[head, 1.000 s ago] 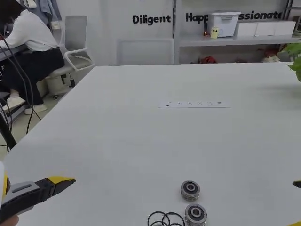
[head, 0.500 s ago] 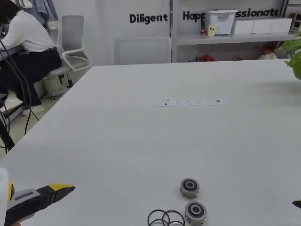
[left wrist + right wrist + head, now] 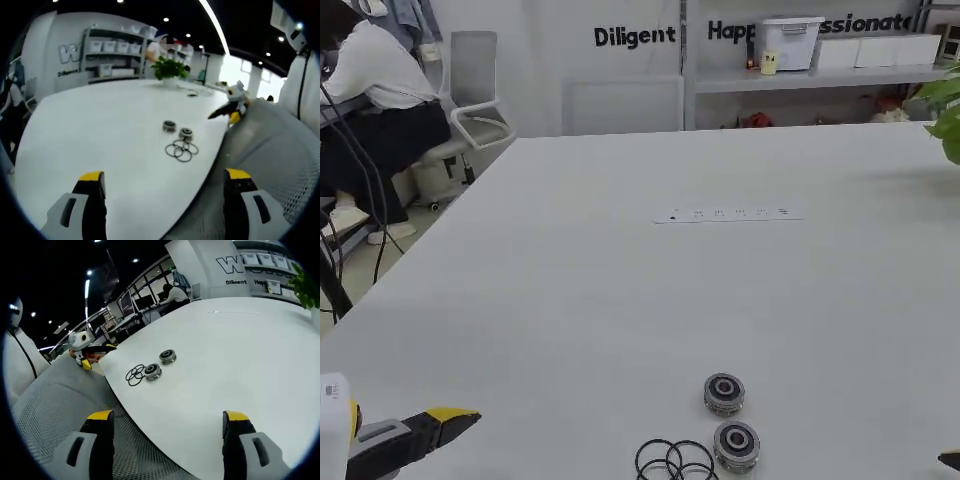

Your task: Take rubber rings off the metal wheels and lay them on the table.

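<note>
Two metal wheels lie flat near the table's front edge: the farther wheel [image 3: 724, 393] [image 3: 169, 126] [image 3: 167, 356] and the nearer wheel [image 3: 736, 444] [image 3: 186, 133] [image 3: 152, 372]. Several black rubber rings [image 3: 674, 461] [image 3: 182, 150] [image 3: 135, 374] lie overlapped on the table beside the nearer wheel. My left gripper [image 3: 162, 192] is open with nothing between its jaws, well left of the wheels; its yellow-tipped jaw shows at the head view's bottom left [image 3: 415, 435]. My right gripper [image 3: 167, 432] is open too, back from the table edge on the right.
The white table [image 3: 620, 270] carries a flush power strip [image 3: 728, 214] at its middle. A potted plant [image 3: 945, 110] stands at the right edge. A person sits at a desk with an office chair [image 3: 470, 90] far left. Shelves with bins [image 3: 790, 45] line the back wall.
My left gripper has dropped lower and back in the head view. The right jaw tip at the right edge has nearly left the frame. The wheels and rings have not moved.
</note>
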A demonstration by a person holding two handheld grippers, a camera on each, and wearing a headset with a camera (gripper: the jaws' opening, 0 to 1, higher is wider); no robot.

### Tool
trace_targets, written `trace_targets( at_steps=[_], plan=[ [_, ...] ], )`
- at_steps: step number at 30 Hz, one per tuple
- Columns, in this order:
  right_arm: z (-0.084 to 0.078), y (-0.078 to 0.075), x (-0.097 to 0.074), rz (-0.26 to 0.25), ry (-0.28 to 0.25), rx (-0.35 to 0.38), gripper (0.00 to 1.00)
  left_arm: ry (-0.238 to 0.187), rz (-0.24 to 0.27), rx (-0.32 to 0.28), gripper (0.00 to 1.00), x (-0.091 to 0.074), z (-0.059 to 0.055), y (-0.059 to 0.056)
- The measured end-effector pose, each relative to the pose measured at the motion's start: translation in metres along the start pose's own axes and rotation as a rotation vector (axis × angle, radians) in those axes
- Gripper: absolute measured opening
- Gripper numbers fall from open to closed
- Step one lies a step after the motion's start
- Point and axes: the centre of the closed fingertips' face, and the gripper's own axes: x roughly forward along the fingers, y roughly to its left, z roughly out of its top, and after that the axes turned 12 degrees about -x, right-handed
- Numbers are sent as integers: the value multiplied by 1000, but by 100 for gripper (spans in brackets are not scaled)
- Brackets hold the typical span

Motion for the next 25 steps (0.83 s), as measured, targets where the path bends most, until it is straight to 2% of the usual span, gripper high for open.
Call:
trace_targets(
  at_steps=[25],
  plan=[
    [-2,11,1,23,21,-17,85,-8,14,-8,96,-4,2,-3]
  ],
)
